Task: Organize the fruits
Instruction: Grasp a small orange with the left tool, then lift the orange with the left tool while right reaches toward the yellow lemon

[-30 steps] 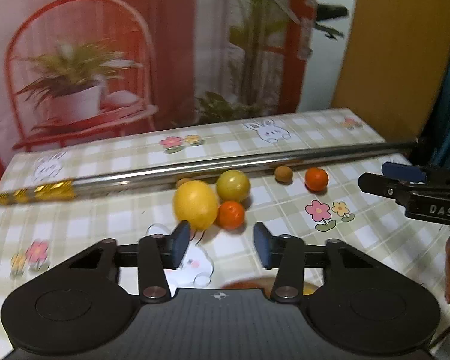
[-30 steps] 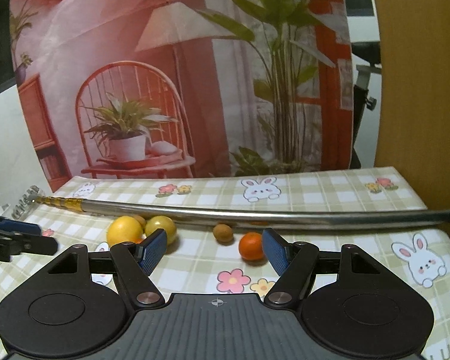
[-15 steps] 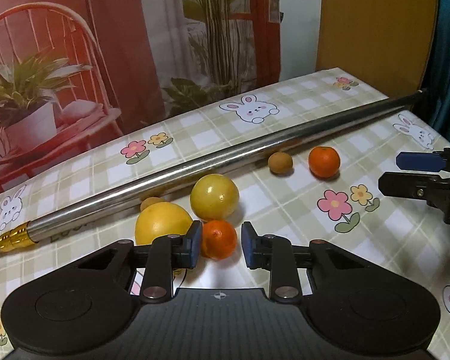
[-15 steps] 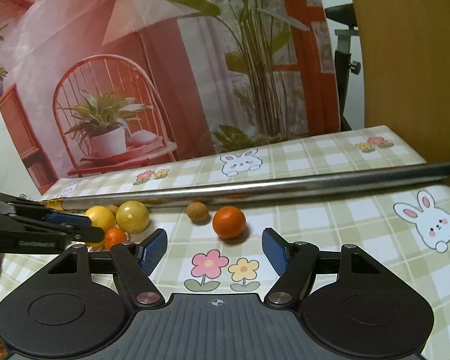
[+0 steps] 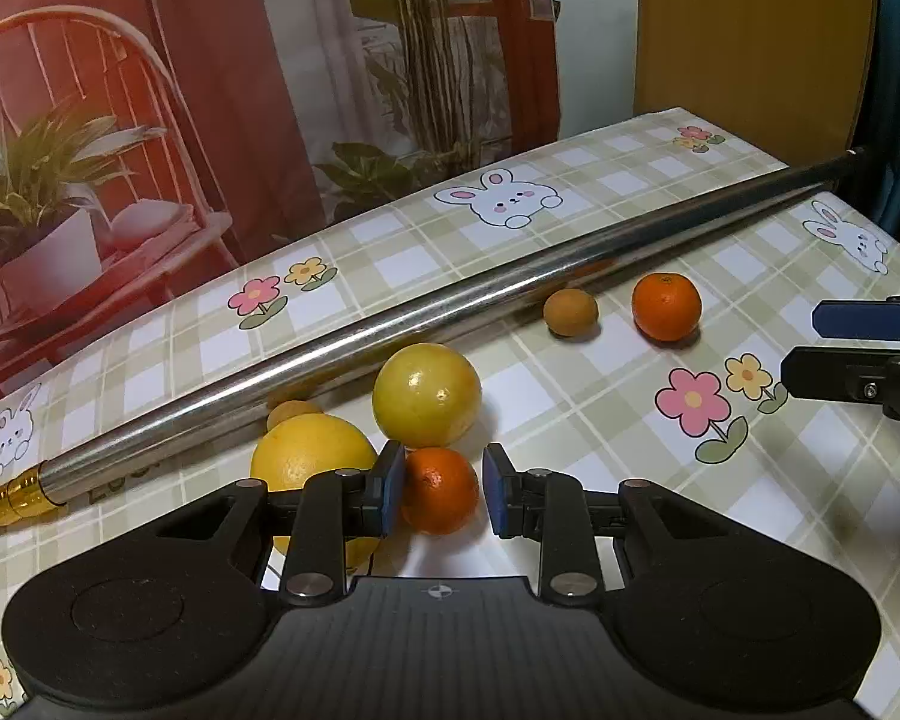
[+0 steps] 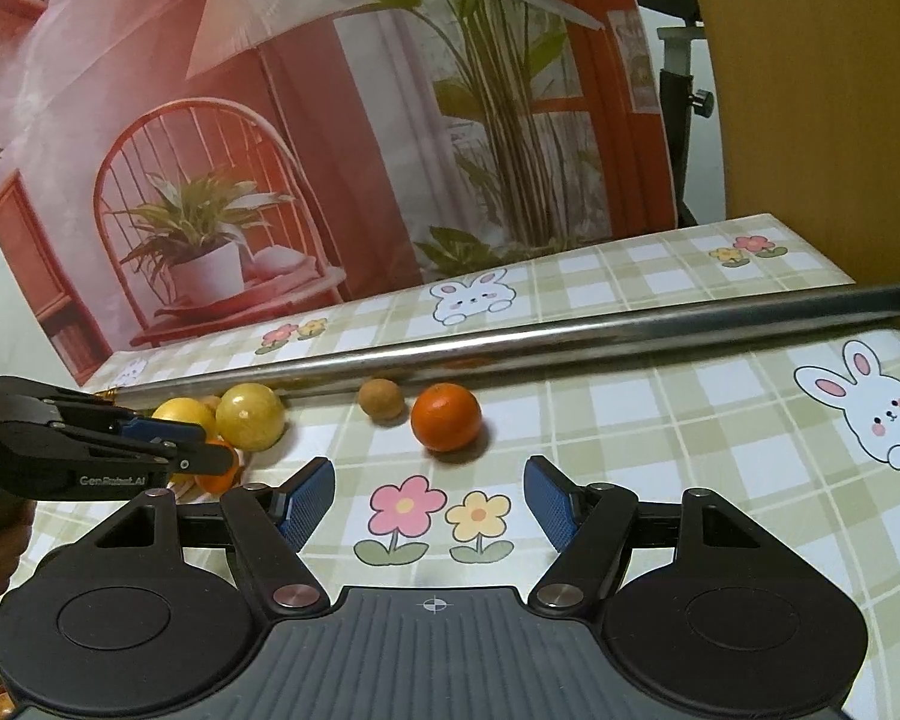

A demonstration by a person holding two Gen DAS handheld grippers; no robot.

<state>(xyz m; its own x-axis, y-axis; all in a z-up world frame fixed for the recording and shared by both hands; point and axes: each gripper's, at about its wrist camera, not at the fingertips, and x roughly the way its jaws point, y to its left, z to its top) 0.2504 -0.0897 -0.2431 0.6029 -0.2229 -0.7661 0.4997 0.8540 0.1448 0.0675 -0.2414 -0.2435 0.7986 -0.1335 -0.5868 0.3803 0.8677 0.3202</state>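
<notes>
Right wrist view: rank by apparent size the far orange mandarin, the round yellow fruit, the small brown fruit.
1. Orange mandarin and round yellow fruit: look alike, so no ranking between them.
2. Small brown fruit: clearly smallest.

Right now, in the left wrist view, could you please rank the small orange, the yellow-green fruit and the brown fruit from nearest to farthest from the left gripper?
1. small orange, between the left gripper fingers.
2. yellow-green fruit, just behind it.
3. brown fruit, farther right, beside the metal pole.

Home table (image 5: 570, 210), bunny tablecloth, printed backdrop (image 6: 330, 120)
</notes>
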